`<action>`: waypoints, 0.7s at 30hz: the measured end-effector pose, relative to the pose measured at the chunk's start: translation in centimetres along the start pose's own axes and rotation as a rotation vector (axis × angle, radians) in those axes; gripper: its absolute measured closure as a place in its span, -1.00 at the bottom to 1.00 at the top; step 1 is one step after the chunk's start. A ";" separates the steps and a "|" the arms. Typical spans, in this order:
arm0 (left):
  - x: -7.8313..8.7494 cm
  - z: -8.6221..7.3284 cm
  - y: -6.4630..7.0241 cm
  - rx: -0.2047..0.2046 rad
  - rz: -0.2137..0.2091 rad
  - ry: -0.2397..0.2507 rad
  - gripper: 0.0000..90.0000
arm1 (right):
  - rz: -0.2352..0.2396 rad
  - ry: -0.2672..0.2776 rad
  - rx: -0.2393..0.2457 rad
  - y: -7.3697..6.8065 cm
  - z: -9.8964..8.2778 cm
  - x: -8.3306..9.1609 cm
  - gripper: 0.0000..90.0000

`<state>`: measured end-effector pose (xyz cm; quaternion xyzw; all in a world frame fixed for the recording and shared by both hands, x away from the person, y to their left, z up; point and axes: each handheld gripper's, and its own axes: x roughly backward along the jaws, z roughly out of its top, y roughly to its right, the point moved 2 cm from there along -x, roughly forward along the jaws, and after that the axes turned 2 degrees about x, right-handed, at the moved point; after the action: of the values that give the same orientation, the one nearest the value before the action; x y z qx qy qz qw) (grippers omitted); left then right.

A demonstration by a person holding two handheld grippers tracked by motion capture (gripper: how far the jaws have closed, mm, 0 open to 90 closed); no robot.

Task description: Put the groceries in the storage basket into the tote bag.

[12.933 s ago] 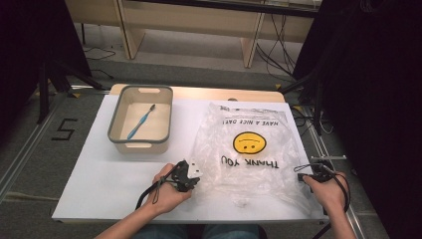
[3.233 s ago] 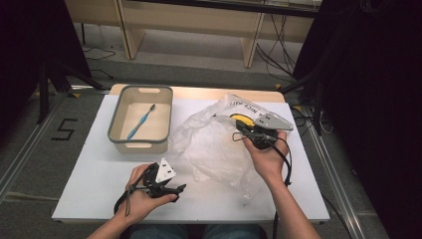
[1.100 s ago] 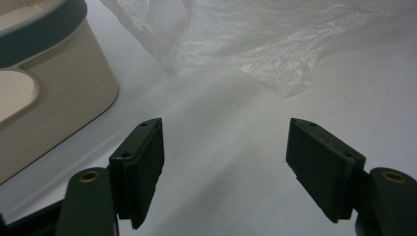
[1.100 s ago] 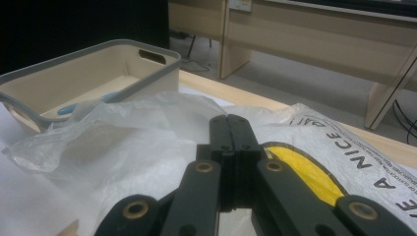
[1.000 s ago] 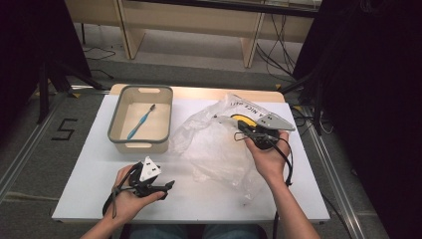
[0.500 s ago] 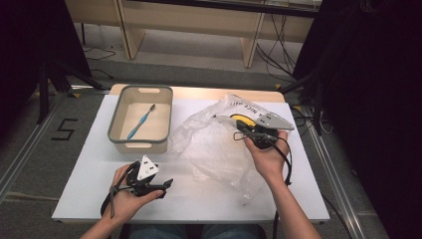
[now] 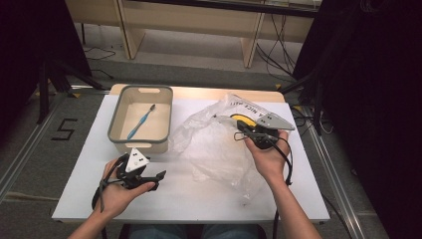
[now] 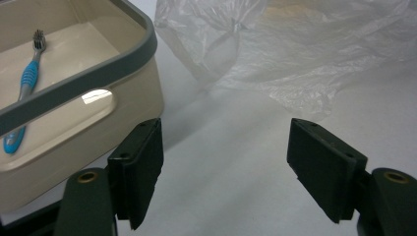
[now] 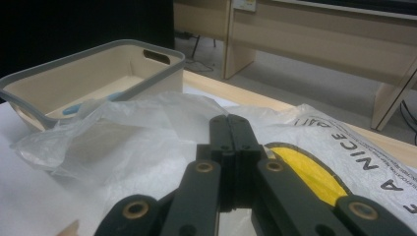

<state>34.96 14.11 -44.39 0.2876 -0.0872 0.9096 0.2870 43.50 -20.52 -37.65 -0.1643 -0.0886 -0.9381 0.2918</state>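
The white table (image 7: 74, 174) has bare surface along its near edge and across its near left part, where the left gripper (image 7: 158, 175) is held above the top with its fingers (image 8: 140, 172) spread wide and nothing between them; in the left gripper view they frame bare table, with the near wall of the bin (image 8: 74, 142) just to one side and the crumpled fringe of the bag (image 8: 295, 64) beyond. The clear plastic bag (image 7: 219, 149) lies over the middle and right of the table, its long axis running from the far right corner, where the yellow smiley print (image 7: 244, 119) and dark lettering show, down toward the near edge. Its far end is lifted off the table and bunched up: the right gripper (image 7: 239, 125) has its fingers (image 9: 231, 142) clenched together on that raised part of the bag, the film rising around them in the right gripper view. The near end of the bag stays flat on the table beside the person's right forearm. On the far left part stands the beige bin with a grey rim (image 7: 114, 142), its long side running from near to far, and a blue toothbrush (image 7: 141, 122) lies inside it along that same line, bristles toward the far edge. The bag's crumpled left side comes just beside the bin's right wall, so little free table remains between them.
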 end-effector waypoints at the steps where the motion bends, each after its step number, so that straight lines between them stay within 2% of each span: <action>1: 0.1 0.2 -0.2 0.006 0.002 0.007 -0.35 | 0.000 0.000 0.000 0.0 0.0 0.0 1.00; 9: 0.8 1.9 -2.4 0.030 0.034 0.033 -0.35 | 0.002 -0.005 0.004 -0.2 -0.1 -0.1 1.00; 21: 0.2 4.9 -6.1 0.049 0.077 0.032 -0.36 | 0.001 -0.011 0.000 -0.1 -0.3 0.0 1.00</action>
<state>40.63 17.60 -40.32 0.2764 -0.0713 0.9262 0.2462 43.38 -20.56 -37.90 -0.1696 -0.0903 -0.9370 0.2917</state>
